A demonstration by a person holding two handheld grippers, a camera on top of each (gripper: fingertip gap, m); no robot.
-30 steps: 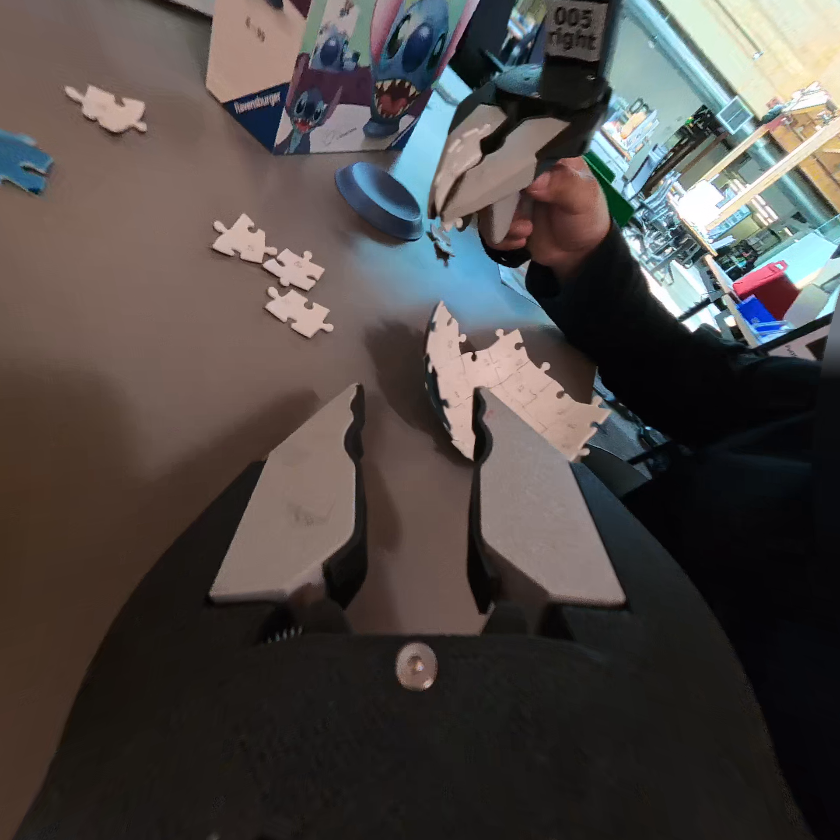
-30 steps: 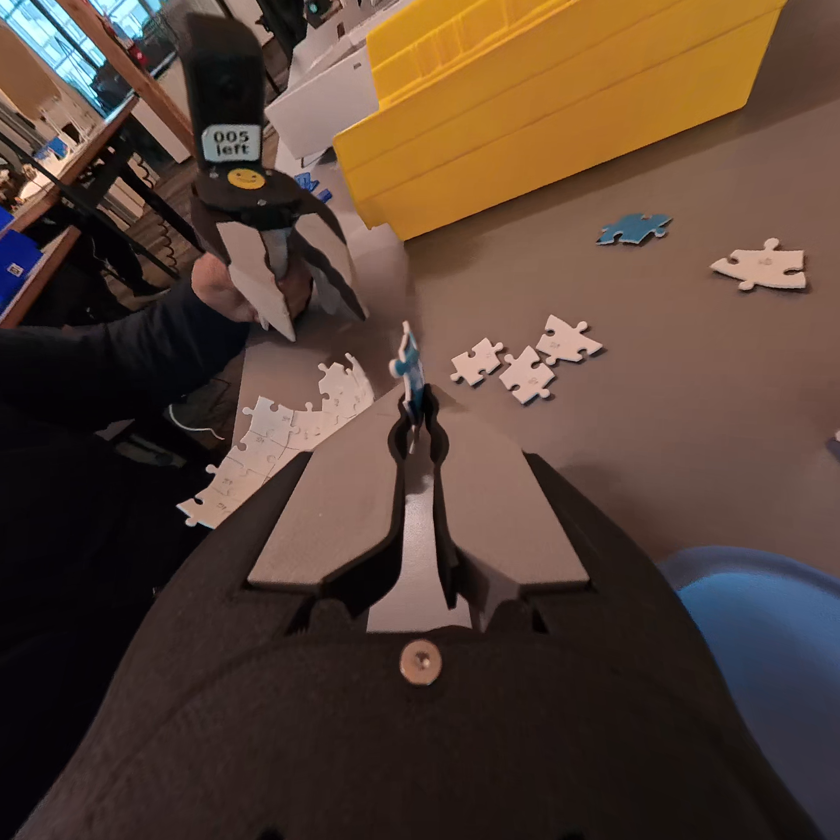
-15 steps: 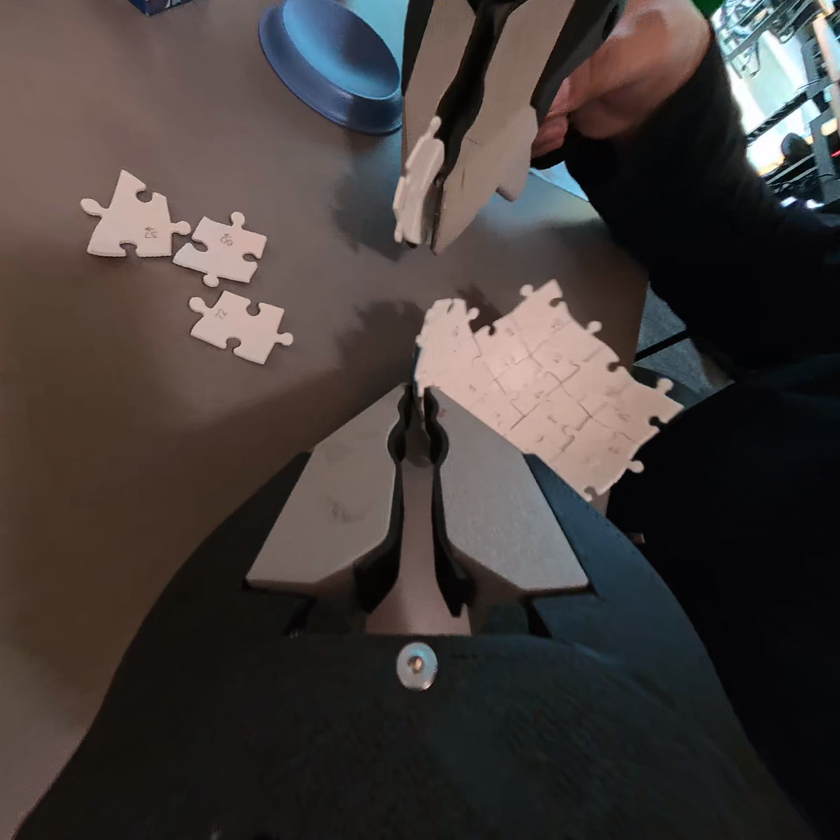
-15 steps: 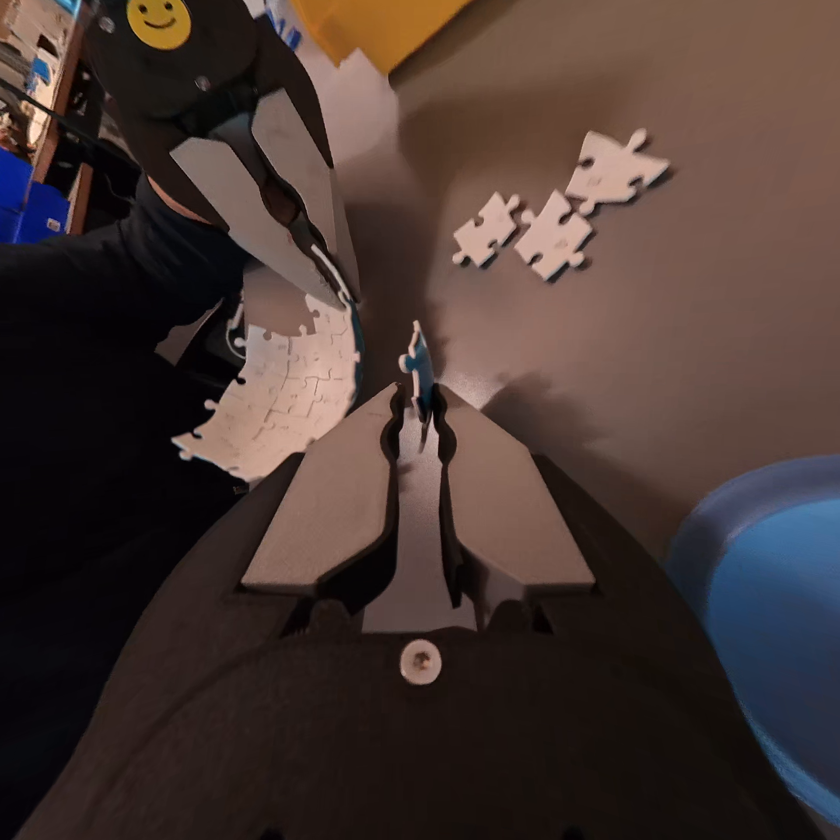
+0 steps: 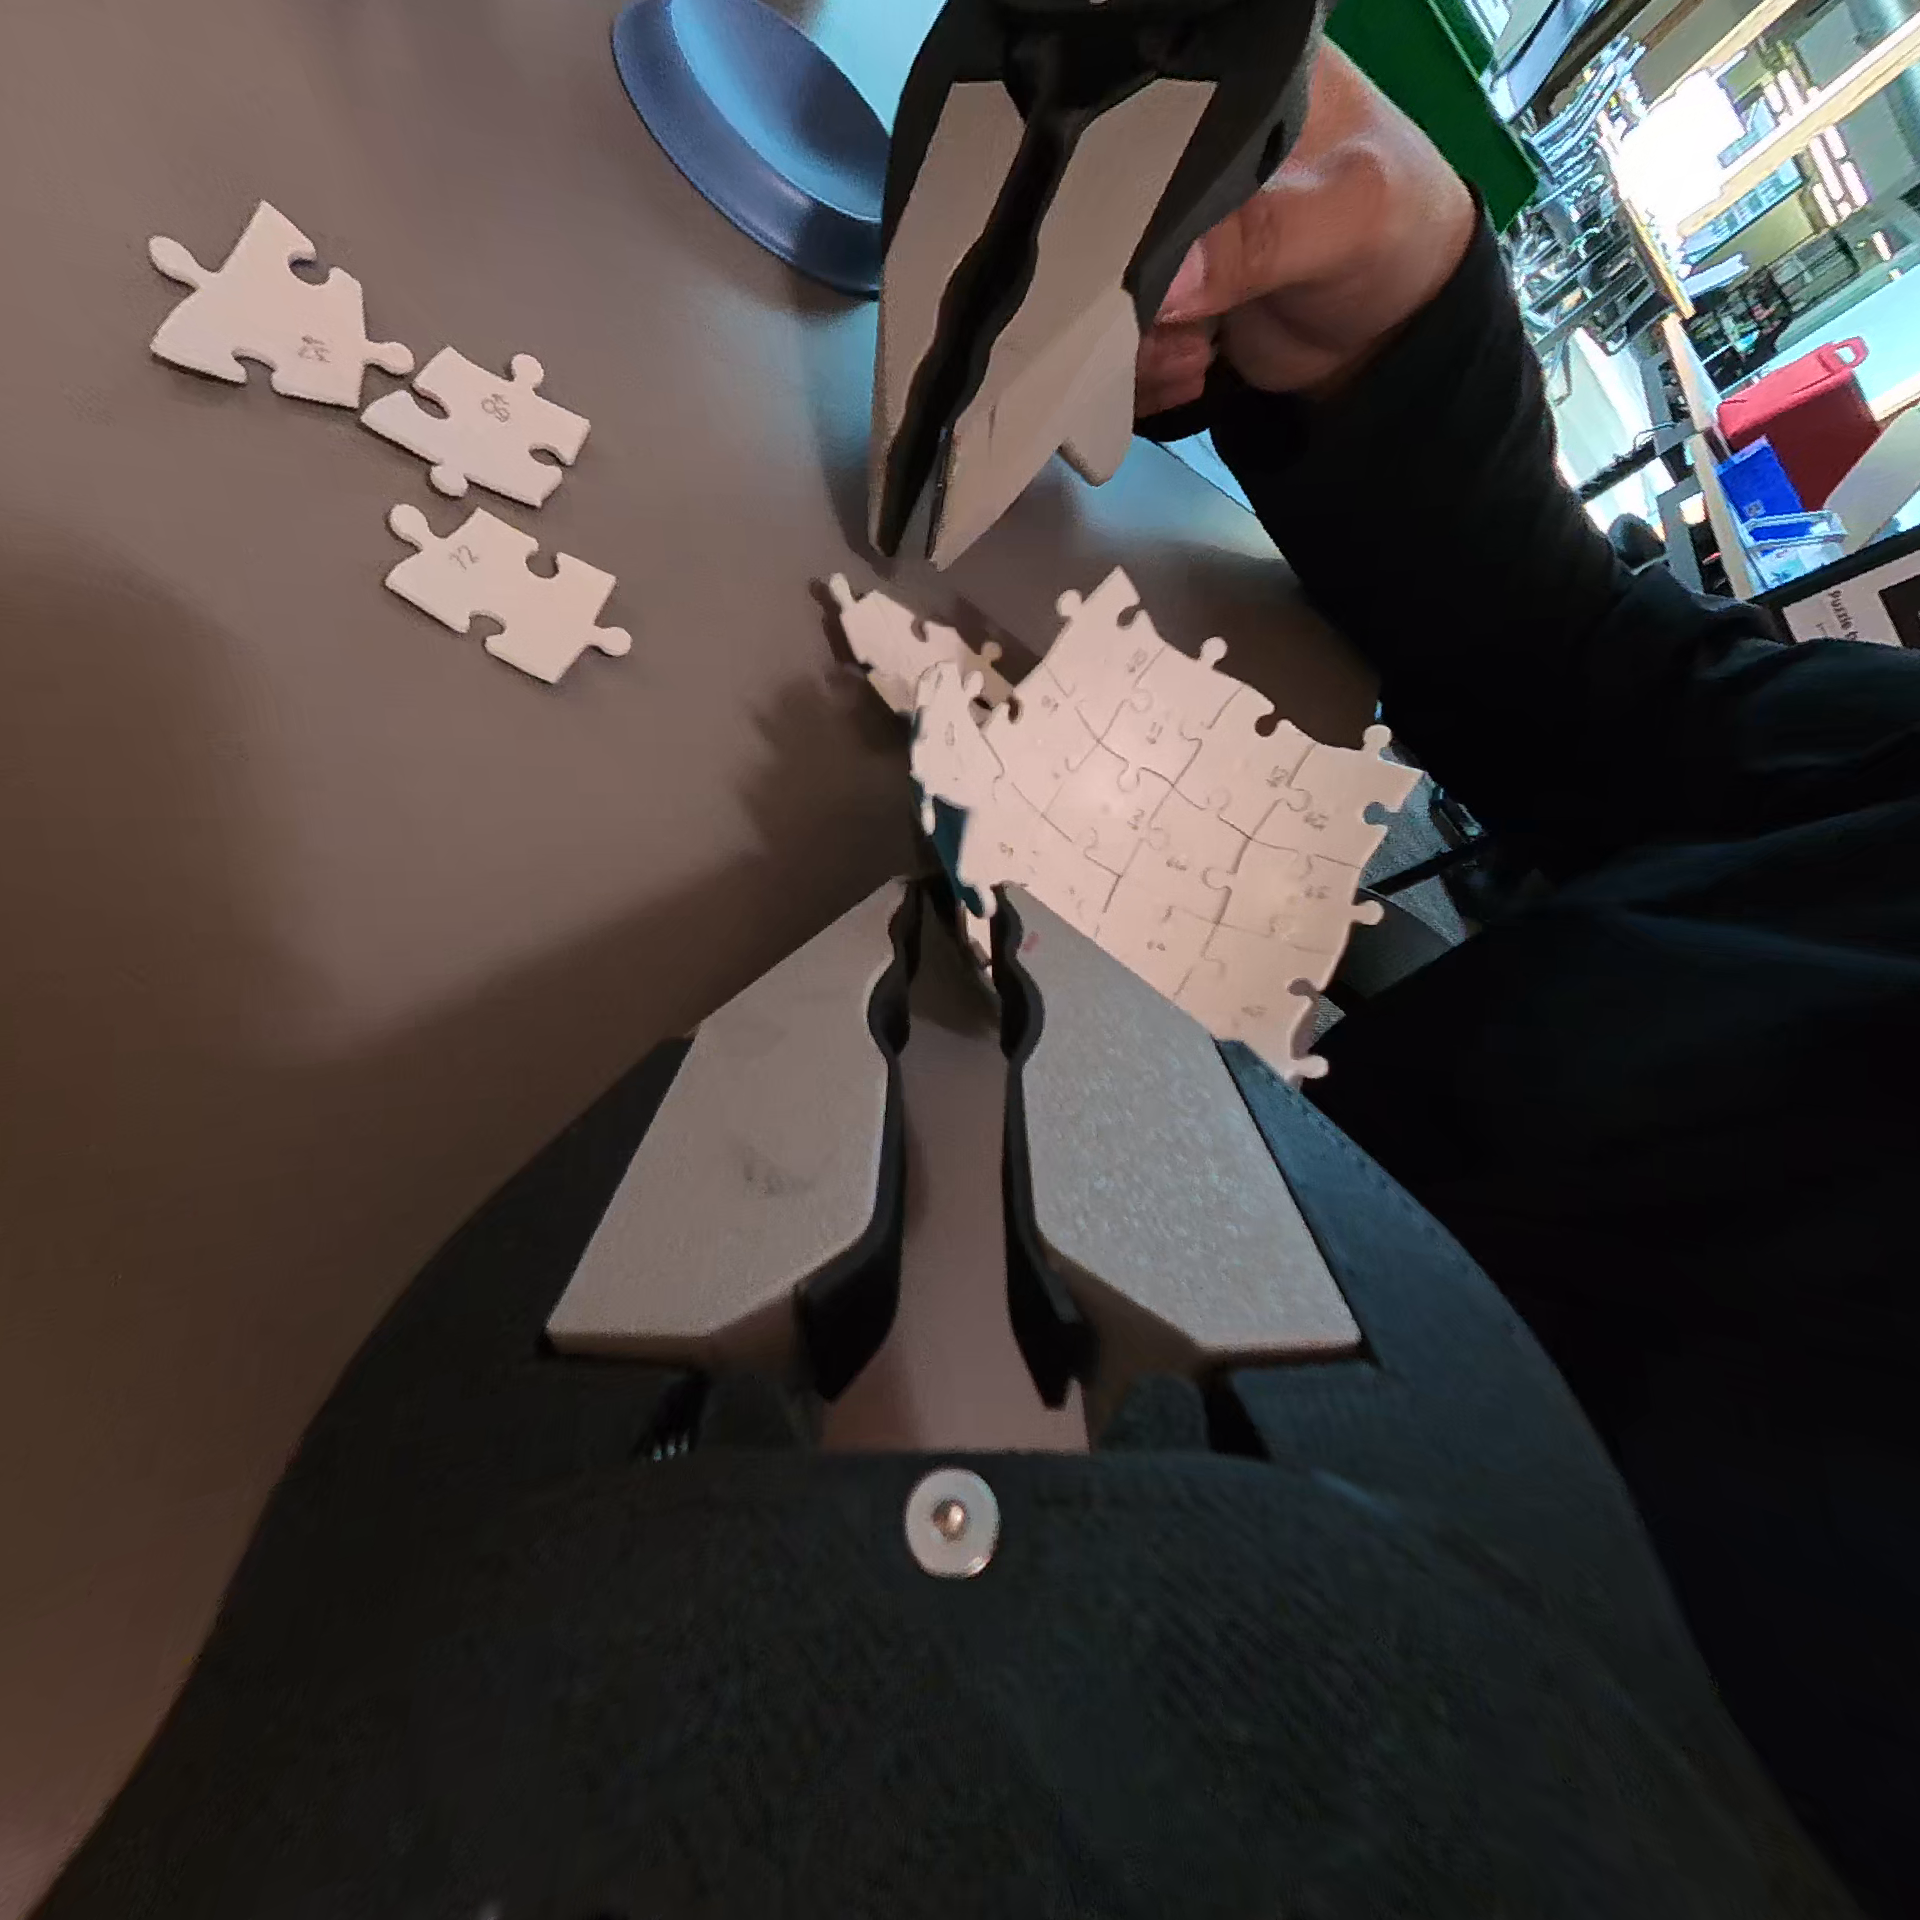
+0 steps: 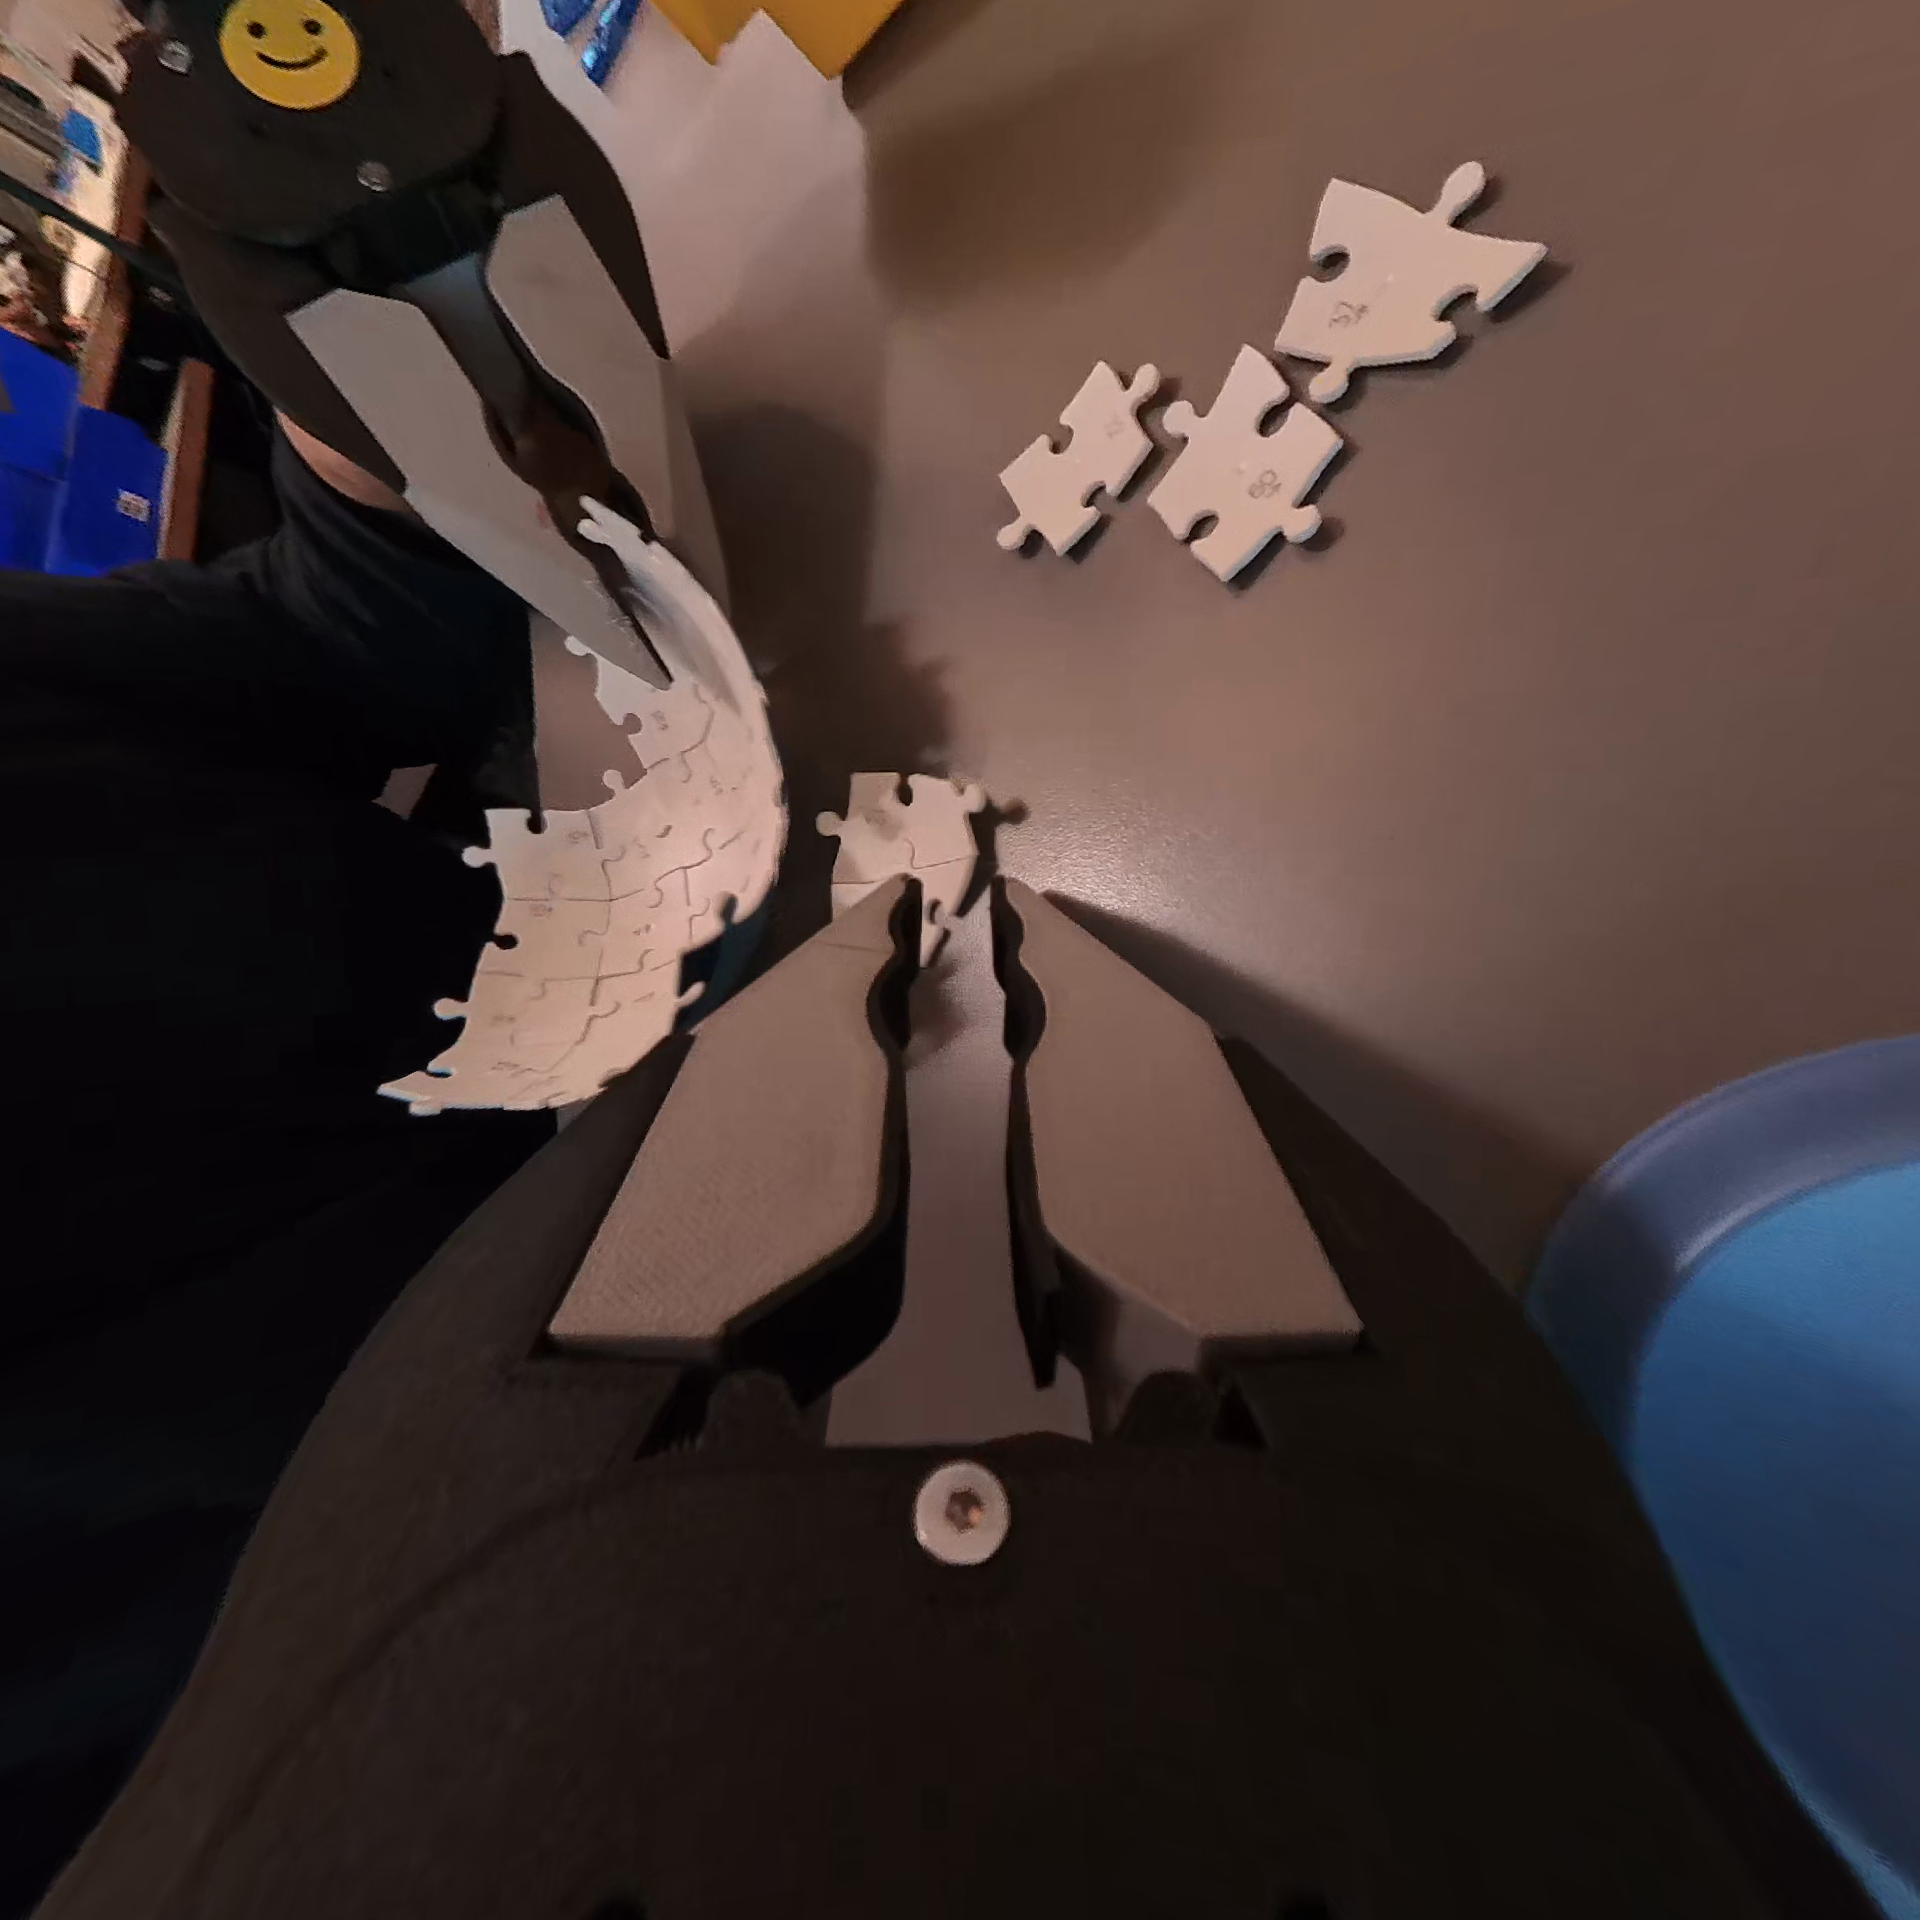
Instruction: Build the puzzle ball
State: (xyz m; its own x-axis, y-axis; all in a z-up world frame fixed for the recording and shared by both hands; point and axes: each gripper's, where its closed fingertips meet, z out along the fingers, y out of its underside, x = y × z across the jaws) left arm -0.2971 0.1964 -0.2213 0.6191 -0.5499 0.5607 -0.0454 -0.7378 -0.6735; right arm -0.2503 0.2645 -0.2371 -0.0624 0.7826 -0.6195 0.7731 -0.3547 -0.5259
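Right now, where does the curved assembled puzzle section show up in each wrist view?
Left wrist view: the assembled puzzle section sits centre-right, just beyond the left gripper, whose fingertips pinch its near edge.
Right wrist view: centre-left, curving down from the left gripper's fingertips.
Shared landmark: the three loose white pieces on the table, upper left in the left view, upper right in the right view.

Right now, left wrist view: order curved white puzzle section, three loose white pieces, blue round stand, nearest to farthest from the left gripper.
1. Curved white puzzle section, at left gripper tips.
2. Three loose white pieces, left.
3. Blue round stand, far top.
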